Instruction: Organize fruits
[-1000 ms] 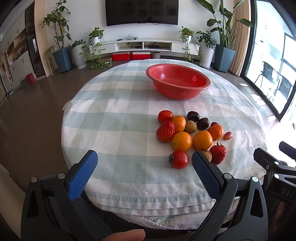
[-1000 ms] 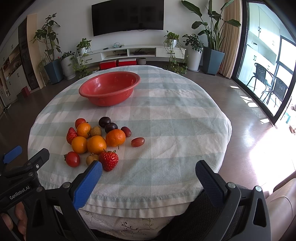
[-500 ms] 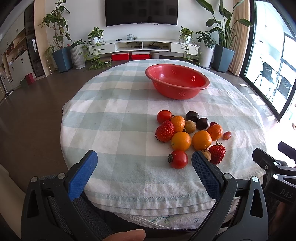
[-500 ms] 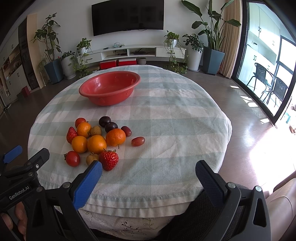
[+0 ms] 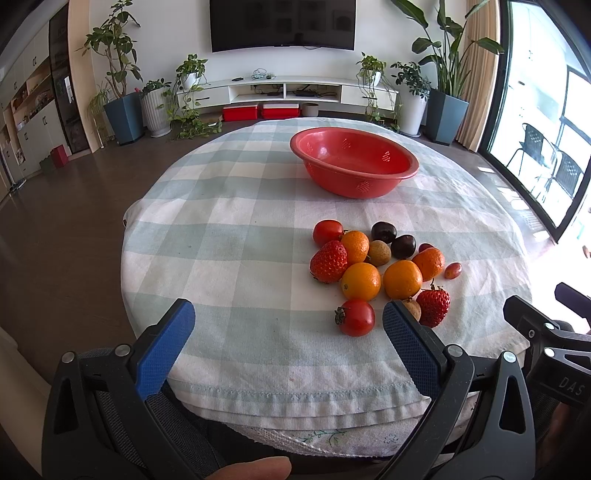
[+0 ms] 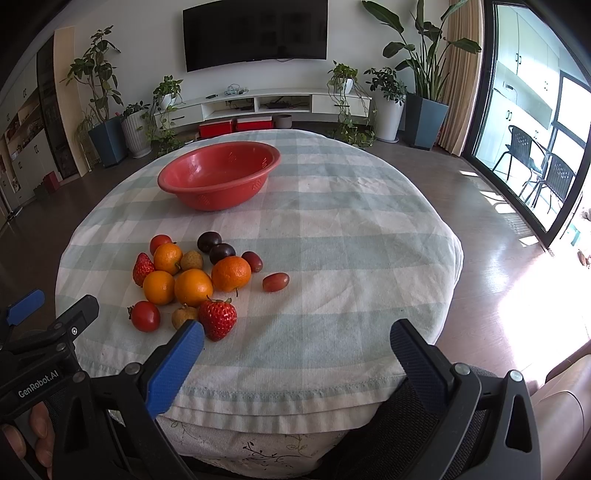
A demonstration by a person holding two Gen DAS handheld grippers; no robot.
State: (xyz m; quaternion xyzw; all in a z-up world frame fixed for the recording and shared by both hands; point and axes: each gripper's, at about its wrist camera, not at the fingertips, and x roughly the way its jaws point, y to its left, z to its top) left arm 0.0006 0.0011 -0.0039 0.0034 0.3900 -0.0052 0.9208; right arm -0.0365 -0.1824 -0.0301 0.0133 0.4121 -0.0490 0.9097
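So, both tongs sit at the near 6 o'clock rim of the round desk, off the cloth, nothing gripped. Left tongs spread wide, released; right tongs same, released, blue pads far apart.

Fruit pile is at about 4 o'clock on the desk in the left wrist view, 8 o'clock in the right wrist view. Packed tight, mostly touching: oranges, two strawberries, one near the rim and one at the pile's left, tomatoes, dark plums, small brown fruits. One red grape lies apart at the pile's 3 o'clock.

Red bowl stands at the far side, roughly 11 o'clock from the right tongs, 1 o'clock from the left, empty, well apart from the pile. Bare check cloth between pile and bowl, lane open.

Open room: whole right half of the desk in the right wrist view is bare; left half bare in the left wrist view. Near cloth hem hangs over the rim, folded.

In the way: near strawberry and a brown fruit sit just beside the right tongs' left pad. Left tongs' body crowds 8 o'clock of the right view; fingers below it.

Around: TV on the far wall, potted plants, glass door at 3 o'clock.
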